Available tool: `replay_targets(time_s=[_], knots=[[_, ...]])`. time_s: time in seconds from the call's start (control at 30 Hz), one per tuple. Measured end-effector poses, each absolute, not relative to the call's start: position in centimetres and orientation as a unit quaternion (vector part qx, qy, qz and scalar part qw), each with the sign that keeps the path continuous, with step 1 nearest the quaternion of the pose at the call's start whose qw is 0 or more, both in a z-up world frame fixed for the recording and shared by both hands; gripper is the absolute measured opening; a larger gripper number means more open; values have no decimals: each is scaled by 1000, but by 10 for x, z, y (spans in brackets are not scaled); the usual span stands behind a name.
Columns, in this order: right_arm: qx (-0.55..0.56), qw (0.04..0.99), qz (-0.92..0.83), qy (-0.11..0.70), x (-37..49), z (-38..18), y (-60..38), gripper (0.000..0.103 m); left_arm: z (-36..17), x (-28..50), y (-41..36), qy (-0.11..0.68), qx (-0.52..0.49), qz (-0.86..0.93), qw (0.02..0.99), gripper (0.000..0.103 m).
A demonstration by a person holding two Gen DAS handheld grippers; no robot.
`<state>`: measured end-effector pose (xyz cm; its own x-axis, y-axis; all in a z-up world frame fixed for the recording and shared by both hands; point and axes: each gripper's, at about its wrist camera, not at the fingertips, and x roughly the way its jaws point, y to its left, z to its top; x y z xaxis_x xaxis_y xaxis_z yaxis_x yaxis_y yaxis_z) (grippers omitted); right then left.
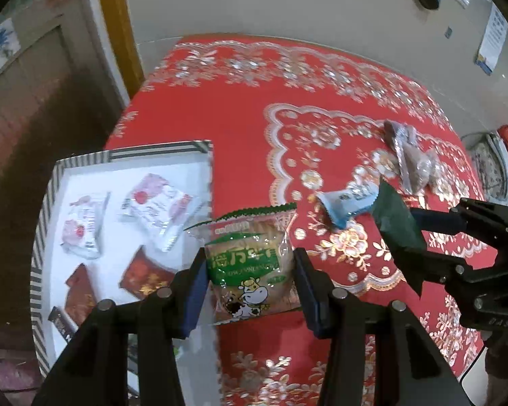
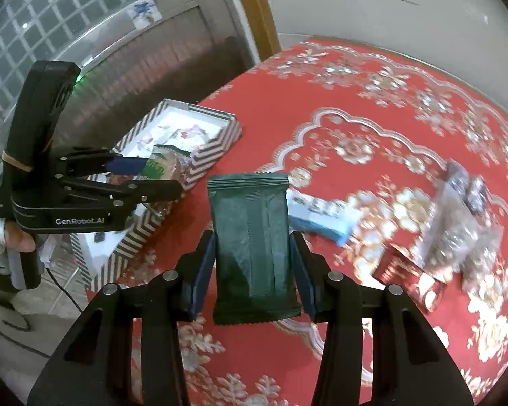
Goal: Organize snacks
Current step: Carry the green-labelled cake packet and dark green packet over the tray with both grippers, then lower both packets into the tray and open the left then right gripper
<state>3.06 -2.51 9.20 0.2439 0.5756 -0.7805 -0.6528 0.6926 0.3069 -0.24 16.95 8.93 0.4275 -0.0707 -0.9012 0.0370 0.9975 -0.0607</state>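
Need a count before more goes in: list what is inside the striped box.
Striped box holds two pink-white packets, two red packets and a dark bar. The left tongs and their packet cover its near end.

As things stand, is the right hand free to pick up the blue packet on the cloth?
Probably not yet: the right tongs are shut on the dark green packet, though the blue packet lies uncovered nearby.

Glossy clear-plastic bread wrapper [image 1: 249, 267]; matt dark-green foil packet [image 2: 250, 247].

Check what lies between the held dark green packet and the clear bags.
A light blue packet lies between the dark green packet and the clear bags, in the right wrist view.
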Motion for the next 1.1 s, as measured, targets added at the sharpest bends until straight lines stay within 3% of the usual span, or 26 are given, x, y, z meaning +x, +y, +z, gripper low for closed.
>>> replay_targets(time_s=[1.1], knots=[[-107,724,502,460,35,103,128,44,85,-51,309,519,-93,112,842,51]])
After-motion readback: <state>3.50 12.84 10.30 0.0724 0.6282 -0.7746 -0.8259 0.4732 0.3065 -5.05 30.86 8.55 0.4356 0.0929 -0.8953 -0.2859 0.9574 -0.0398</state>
